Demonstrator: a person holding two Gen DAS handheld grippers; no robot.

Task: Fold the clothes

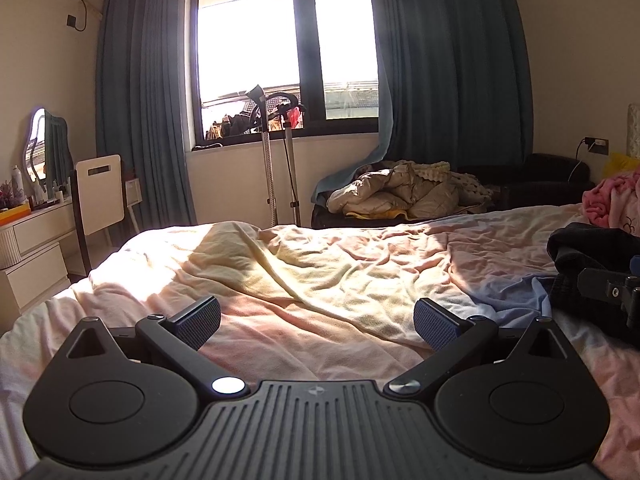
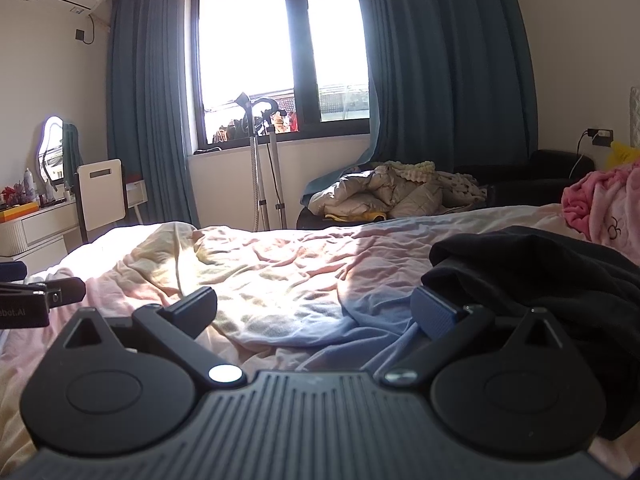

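A dark, crumpled garment (image 2: 532, 276) lies heaped on the right side of the bed (image 2: 280, 264), and it shows at the right edge of the left wrist view (image 1: 580, 248). My right gripper (image 2: 316, 308) hovers low over the sheet just left of that heap, open, its right finger close to the cloth's edge. My left gripper (image 1: 318, 318) is open too, over bare rumpled sheet with nothing between its fingers. Part of the right gripper (image 1: 612, 288) pokes into the left wrist view in front of the garment.
A pink blanket (image 2: 600, 200) is bunched at the bed's far right. Beyond the bed stand a garment steamer pole (image 1: 280, 160), a dark couch piled with beige bedding (image 1: 400, 192), and a white dresser with a chair (image 1: 100, 192) at left. Blue curtains frame the window (image 1: 288, 52).
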